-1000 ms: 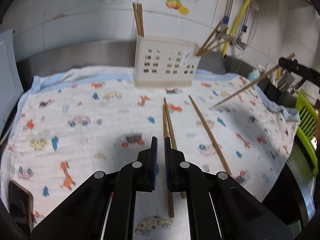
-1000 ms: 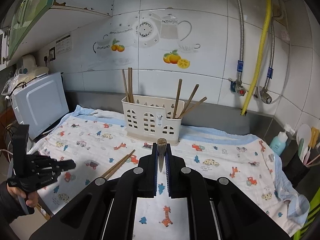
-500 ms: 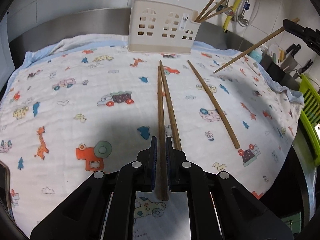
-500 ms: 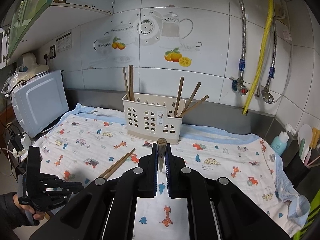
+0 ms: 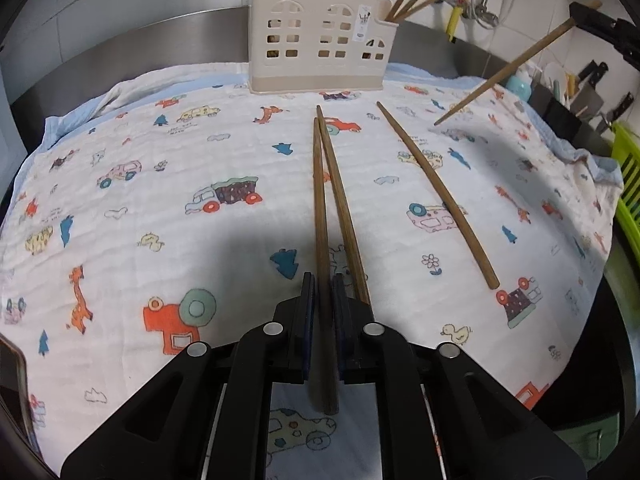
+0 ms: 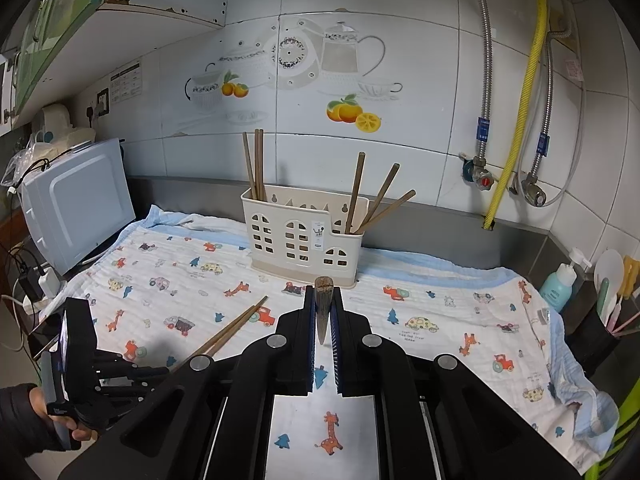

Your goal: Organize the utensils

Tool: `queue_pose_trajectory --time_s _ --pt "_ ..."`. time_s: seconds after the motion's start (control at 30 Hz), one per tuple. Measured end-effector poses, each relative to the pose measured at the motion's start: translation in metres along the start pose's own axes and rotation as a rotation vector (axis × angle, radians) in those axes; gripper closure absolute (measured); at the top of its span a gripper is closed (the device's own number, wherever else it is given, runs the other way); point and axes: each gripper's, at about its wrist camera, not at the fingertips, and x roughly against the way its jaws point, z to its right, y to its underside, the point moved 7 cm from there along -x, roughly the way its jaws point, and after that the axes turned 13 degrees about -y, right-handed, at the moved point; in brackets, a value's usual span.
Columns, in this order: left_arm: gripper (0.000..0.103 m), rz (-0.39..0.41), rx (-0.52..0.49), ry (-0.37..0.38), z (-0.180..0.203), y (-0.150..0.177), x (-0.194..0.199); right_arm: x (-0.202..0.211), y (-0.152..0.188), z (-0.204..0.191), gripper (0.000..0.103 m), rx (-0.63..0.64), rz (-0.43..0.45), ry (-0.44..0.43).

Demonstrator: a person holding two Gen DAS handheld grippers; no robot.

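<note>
On the counter, over a cartoon-print cloth [image 5: 168, 168], the left gripper [image 5: 323, 292] sits low with its jaws set either side of one wooden chopstick [image 5: 319, 184]. The stick's thick end runs back between the fingers, and whether the pads are actually pressing it is hard to tell from this angle. A second chopstick [image 5: 340, 200] lies just beside it, its near end passing under the right-hand finger, so the two nearly touch there. A third chopstick [image 5: 436, 196] lies apart to the right on the cloth.

The right gripper [image 6: 322, 308] is clamped on a fourth chopstick [image 6: 323, 300], held in the air with its butt end toward the camera, short of the cream utensil holder [image 6: 300, 236] at the back wall. That holder already has sticks standing in its left and right compartments.

To do the pickup well, the left jaws should likely close only on the one stick, square to its length, then lift straight up so the neighbour is not dragged along. Gripping nearer the thick end should ease tipping it upright for the holder.
</note>
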Motion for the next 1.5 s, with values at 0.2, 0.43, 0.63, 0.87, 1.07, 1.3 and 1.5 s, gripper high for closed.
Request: queue_pose_trajectory --time_s 0.2,0.43,0.63,0.87,1.07,1.3,1.5 --pt "0.097 -0.027 -0.013 -0.010 -0.001 -0.004 0.001 -0.001 -0.001 0.000 0.096 0.003 -0.002 -0.002" --pt "0.098 0.080 0.041 0.007 -0.015 -0.033 0.032 0.001 -0.008 -0.003 0.096 0.013 0.012 -0.002" --pt "0.100 0.154 0.049 0.016 -0.022 -0.061 0.049 0.003 -0.016 -0.005 0.096 0.022 0.023 -0.003" --pt "0.097 0.080 0.055 0.047 -0.018 -0.034 0.033 0.003 -0.016 -0.009 0.096 0.030 0.020 -0.012" --pt "0.097 0.019 0.045 0.053 -0.012 -0.012 0.014 0.001 -0.014 -0.007 0.096 0.025 0.015 -0.013" --pt "0.097 -0.020 0.021 0.050 -0.012 -0.009 0.002 0.001 -0.014 -0.007 0.096 0.027 0.010 -0.014" --pt "0.096 -0.049 -0.006 0.051 -0.012 -0.011 -0.002 0.000 -0.014 -0.006 0.096 0.031 0.007 -0.017"
